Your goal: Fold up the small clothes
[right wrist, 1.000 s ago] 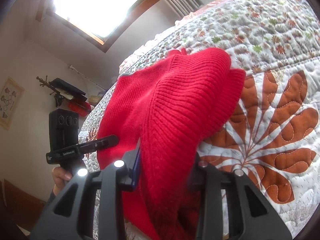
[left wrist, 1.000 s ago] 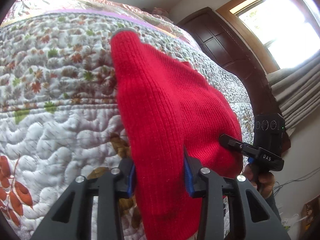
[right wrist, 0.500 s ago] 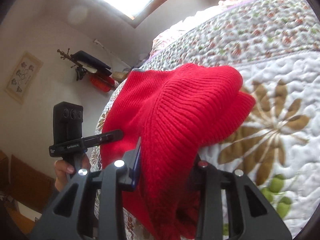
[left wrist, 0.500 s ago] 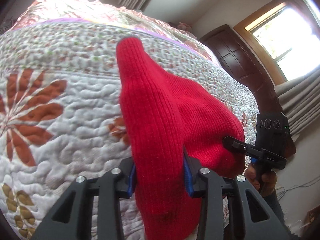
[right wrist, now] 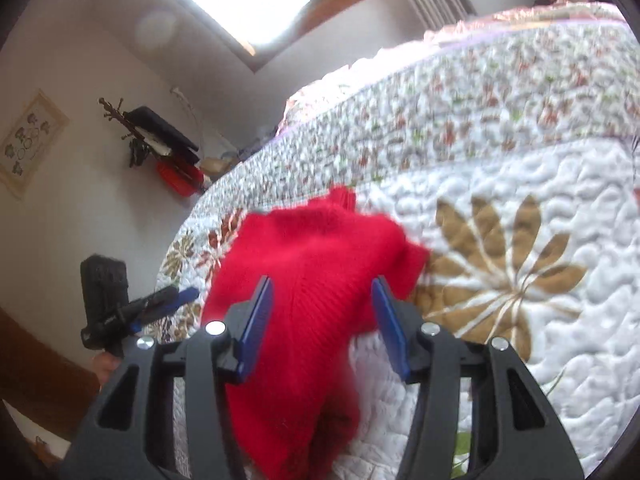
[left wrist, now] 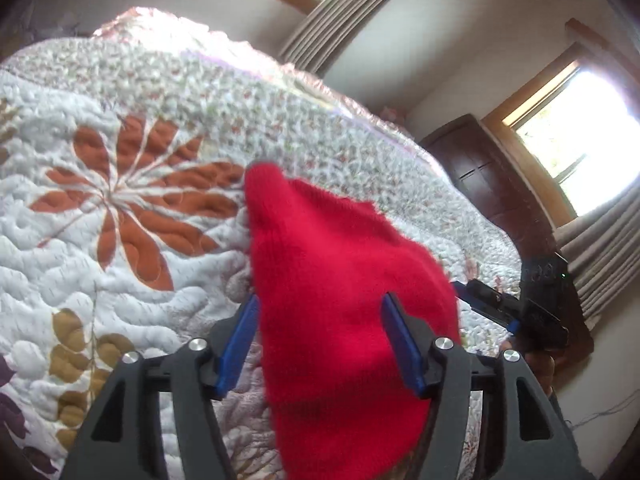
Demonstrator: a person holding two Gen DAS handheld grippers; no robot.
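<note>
A red knitted garment (left wrist: pixel 340 280) lies bunched on the quilted bed cover (left wrist: pixel 120 280). It runs between the blue pads of my left gripper (left wrist: pixel 320 336), whose jaws stand wide open around it. In the right wrist view the same red garment (right wrist: pixel 304 264) lies between the fingers of my right gripper (right wrist: pixel 322 320), also open. Each view shows the other gripper at the garment's far side: the right gripper (left wrist: pixel 492 300) and the left gripper (right wrist: pixel 160 304), both hand-held. The garment's lower part is hidden beneath the gripper bodies.
The floral quilt (right wrist: pixel 500 240) covers the whole bed. A dark wooden door (left wrist: pixel 492 184) and curtains (left wrist: pixel 600 264) stand beyond the bed's right side. A wall rack with dark and red items (right wrist: pixel 168 152) hangs on the left wall.
Both grippers were shut on the red garment and have now opened. The garment has dropped lower and flatter onto the quilt, and both cameras have tilted up and back.
</note>
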